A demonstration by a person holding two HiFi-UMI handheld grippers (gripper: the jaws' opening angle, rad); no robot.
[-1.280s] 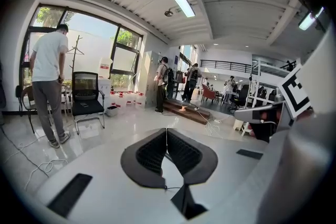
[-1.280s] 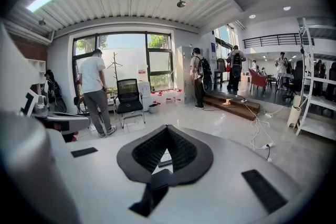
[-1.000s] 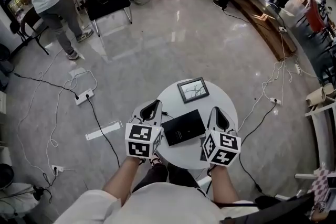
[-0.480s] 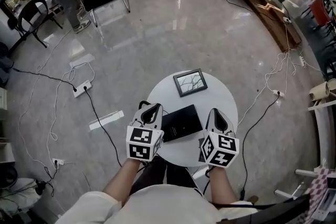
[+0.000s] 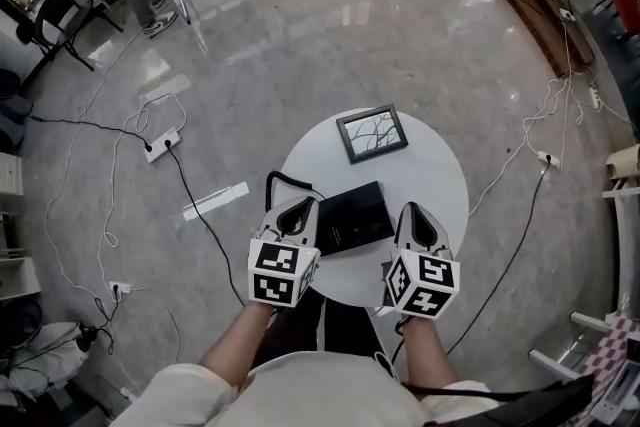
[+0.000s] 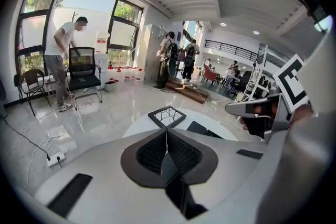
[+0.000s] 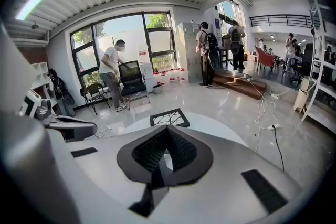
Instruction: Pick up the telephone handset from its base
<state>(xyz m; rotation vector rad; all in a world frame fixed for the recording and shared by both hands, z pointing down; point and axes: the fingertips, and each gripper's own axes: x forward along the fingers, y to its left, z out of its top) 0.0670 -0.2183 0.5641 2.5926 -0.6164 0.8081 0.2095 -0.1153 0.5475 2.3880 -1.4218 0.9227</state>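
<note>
Small round white table point(image 5: 432, 173) with the black phone point(image 5: 352, 217) lying flat near the middle. From above it's one dark slab, so I honestly can't pick the handset out from the base. A curly cord point(image 5: 281, 181) loops off the phone's left end near the table edge. On the far side of the phone there's a picture frame point(image 5: 372, 133) lying flat, close to it but not touching.

The left gripper point(image 5: 297, 206) is right at the phone's left end, though I can't tell if it's touching. The right gripper point(image 5: 414, 213) is just off the right side, so the phone sits between them. On both, the jaws are pressed together tip to tip with nothing in them, which is clear in each gripper view. A power strip point(image 5: 160, 146) sits on the floor point(image 5: 400, 35) off to the left.
</note>
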